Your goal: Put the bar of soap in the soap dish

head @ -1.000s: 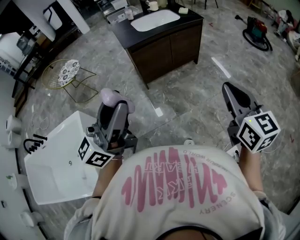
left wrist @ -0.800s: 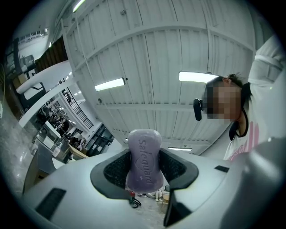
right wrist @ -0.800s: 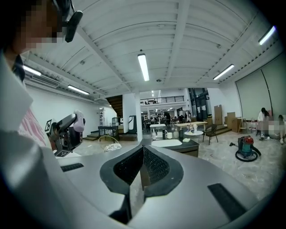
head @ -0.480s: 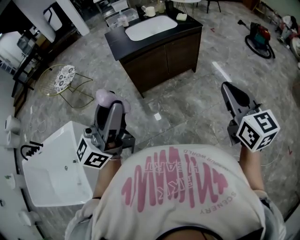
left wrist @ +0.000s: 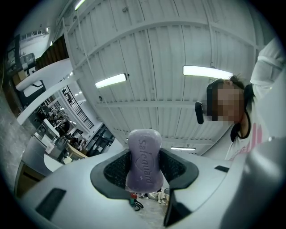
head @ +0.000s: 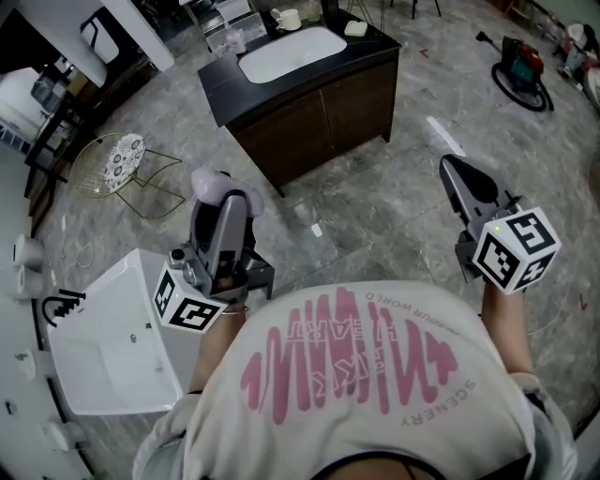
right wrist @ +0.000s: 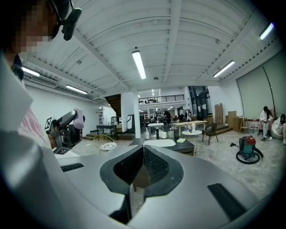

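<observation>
Two tongs show in the head view: the left tongs pinch a pale lilac oval bar of soap up in the air, well apart from the far dark vanity worktop with its white basin; the right tongs hang at the right

In the left gripper view the soap stands upright, clamped by its flat faces between the pads, the hold centred

In the right gripper view the jaws are pressed together on nothing

No soap dish is clear to me; small pale things sit on that worktop. My advice: carry the bar with a steady squeeze and loosen only once it rests in the dish
</observation>
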A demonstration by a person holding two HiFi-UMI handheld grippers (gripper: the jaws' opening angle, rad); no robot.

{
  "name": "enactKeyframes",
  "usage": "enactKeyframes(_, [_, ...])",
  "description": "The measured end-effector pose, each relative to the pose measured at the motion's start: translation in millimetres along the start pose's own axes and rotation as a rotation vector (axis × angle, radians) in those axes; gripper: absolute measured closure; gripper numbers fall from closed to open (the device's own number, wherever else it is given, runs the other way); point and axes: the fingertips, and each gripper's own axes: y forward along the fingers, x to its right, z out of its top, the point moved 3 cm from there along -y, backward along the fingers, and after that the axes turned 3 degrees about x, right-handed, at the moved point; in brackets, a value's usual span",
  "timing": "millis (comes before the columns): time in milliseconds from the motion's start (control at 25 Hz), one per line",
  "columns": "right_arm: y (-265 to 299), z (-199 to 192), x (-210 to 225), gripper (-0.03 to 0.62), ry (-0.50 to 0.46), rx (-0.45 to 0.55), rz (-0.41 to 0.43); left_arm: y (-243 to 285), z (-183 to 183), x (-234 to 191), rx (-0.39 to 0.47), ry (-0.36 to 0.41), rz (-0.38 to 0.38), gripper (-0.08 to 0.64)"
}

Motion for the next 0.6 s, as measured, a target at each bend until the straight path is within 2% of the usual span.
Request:
enactKeyframes(280, [2.4, -6.5, 10.0, 0.574, 0.013, 0.017, 0.009, -3.7, -4.1, -3.6, -0.016, 0.012, 0.021, 0.356])
enactKeyframes(600, [-1.3, -21.3, 13.8, 0.574, 0.083, -0.001, -0.003, 0.3, -6.0, -4.2, -0.047, -0.005, 0.032, 0.356])
